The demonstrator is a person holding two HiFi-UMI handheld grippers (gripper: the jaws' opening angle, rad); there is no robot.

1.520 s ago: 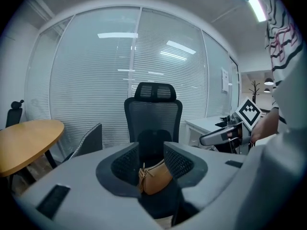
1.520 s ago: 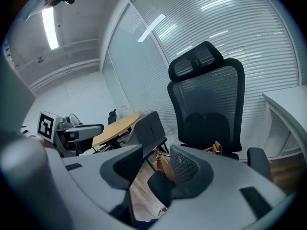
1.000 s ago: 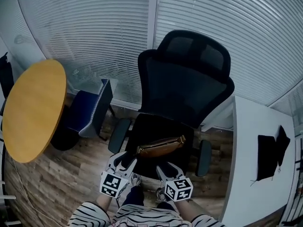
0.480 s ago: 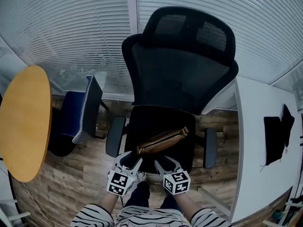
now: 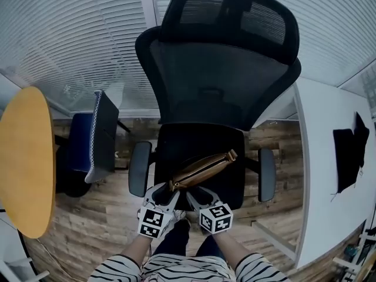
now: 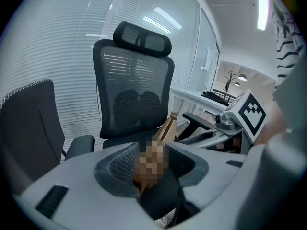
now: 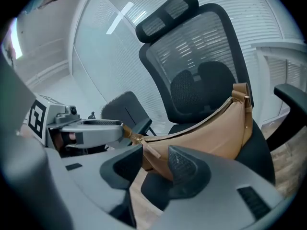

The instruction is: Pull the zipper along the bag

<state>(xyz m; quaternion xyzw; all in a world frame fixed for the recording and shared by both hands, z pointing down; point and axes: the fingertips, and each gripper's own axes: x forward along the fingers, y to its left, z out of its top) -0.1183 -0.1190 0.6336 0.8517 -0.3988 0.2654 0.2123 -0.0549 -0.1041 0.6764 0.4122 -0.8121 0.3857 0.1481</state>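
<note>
Left gripper (image 5: 163,194) and right gripper (image 5: 200,194), head view: two tools at near end of one tan bag (image 5: 202,170) on one office chair (image 5: 217,87) seat. Left gripper view: jaws opening, bag end between. Right gripper view: jaws apart, bag behind gap.

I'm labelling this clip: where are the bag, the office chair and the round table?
bag (image 5: 202,170), head view, middle of its tan side.
office chair (image 5: 217,78), head view, mesh backrest.
round table (image 5: 23,163), head view, yellow top.
</note>
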